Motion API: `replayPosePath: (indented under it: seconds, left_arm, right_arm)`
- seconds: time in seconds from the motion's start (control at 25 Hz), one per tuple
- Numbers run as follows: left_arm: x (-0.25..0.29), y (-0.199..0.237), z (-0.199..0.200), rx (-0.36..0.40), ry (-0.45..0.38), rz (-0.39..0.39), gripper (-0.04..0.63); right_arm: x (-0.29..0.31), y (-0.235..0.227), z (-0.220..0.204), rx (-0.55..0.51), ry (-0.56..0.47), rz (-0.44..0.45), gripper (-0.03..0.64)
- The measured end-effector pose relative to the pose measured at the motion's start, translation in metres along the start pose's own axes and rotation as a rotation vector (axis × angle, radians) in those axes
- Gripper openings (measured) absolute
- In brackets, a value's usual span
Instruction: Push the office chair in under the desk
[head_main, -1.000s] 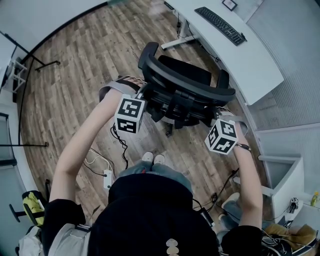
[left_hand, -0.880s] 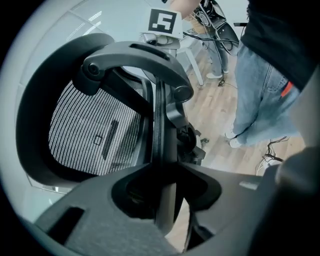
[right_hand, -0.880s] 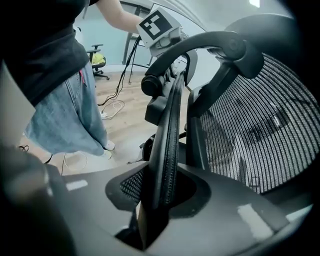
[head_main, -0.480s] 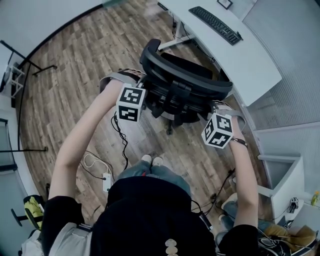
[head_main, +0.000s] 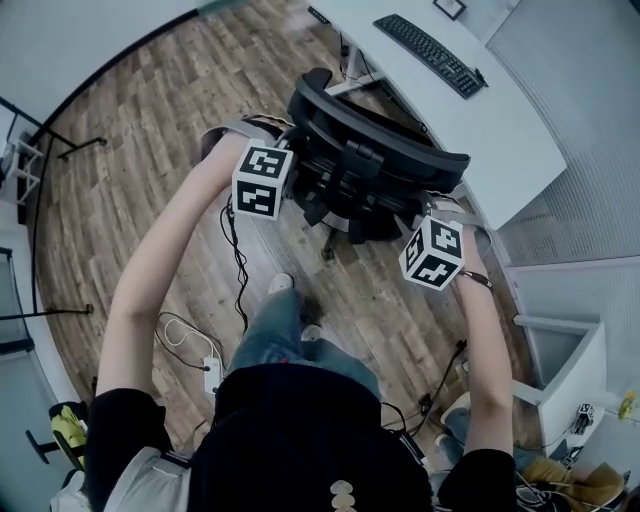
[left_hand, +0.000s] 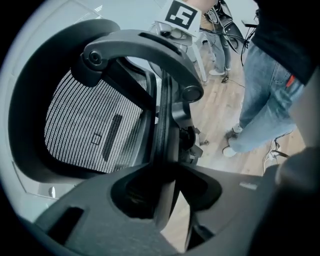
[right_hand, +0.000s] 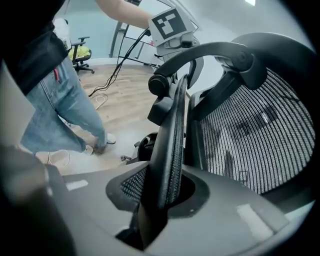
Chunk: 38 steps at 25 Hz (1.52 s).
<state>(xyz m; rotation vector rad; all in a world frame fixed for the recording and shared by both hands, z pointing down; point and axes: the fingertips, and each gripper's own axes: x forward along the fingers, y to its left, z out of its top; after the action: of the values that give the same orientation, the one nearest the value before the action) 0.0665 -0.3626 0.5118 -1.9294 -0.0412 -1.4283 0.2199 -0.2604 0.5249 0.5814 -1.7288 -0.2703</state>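
Observation:
A black mesh office chair (head_main: 372, 150) stands on the wood floor with its back to me, its seat close to the white desk (head_main: 480, 120). My left gripper (head_main: 298, 178) is shut on the left edge of the backrest (left_hand: 162, 135), which runs down between the jaws (left_hand: 165, 195). On the backrest's right edge (right_hand: 172, 135) my right gripper (head_main: 418, 218) is shut too, the mesh rim wedged between its jaws (right_hand: 160, 200), which have just closed slightly further. The curved headrest bar (left_hand: 145, 45) arches over the back.
A black keyboard (head_main: 430, 45) lies on the desk. Cables (head_main: 190, 328) and a power strip (head_main: 210, 375) lie on the floor at left. My leading foot (head_main: 282, 285) is just behind the chair base. A white cabinet (head_main: 560, 365) stands at right, a stand (head_main: 55, 150) at left.
The chair and both grippers have moved up the picture toward the desk. One foot has stepped forward; the legs are now apart.

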Motion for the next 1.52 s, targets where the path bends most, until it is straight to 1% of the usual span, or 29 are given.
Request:
replayPosePath:
  seconds: [0.2, 0.36, 0.56, 0.64, 0.72, 0.92, 1.08, 1.36, 1.52]
  left_arm:
    - [0.023, 0.049, -0.025, 0.051, -0.041, 0.005, 0.144]
    - [0.048, 0.091, -0.042, 0.127, -0.089, -0.004, 0.143]
    - [0.081, 0.155, -0.062, 0.235, -0.166, -0.038, 0.143]
    - [0.093, 0.183, -0.071, 0.270, -0.194, -0.046, 0.143]
    - [0.104, 0.198, -0.073, 0.304, -0.213, -0.053, 0.144]
    - [0.109, 0.200, -0.074, 0.374, -0.253, -0.078, 0.141]
    - [0.108, 0.199, -0.073, 0.404, -0.284, -0.097, 0.137]
    - [0.108, 0.197, -0.074, 0.409, -0.296, -0.079, 0.138]
    - [0.109, 0.195, -0.075, 0.375, -0.312, -0.062, 0.148]
  right_arm:
    - [0.024, -0.042, 0.005, 0.053, 0.032, -0.025, 0.101]
    - [0.046, -0.075, 0.005, 0.129, 0.068, -0.031, 0.101]
    - [0.069, -0.122, 0.009, 0.268, 0.137, -0.032, 0.101]
    - [0.078, -0.146, 0.011, 0.306, 0.164, -0.048, 0.101]
    - [0.085, -0.156, 0.011, 0.341, 0.184, -0.068, 0.103]
    - [0.089, -0.154, 0.012, 0.382, 0.202, -0.080, 0.104]
    - [0.090, -0.155, 0.011, 0.394, 0.206, -0.076, 0.107]
    - [0.089, -0.153, 0.011, 0.397, 0.206, -0.077, 0.114]
    - [0.090, -0.155, 0.010, 0.387, 0.207, -0.101, 0.129]
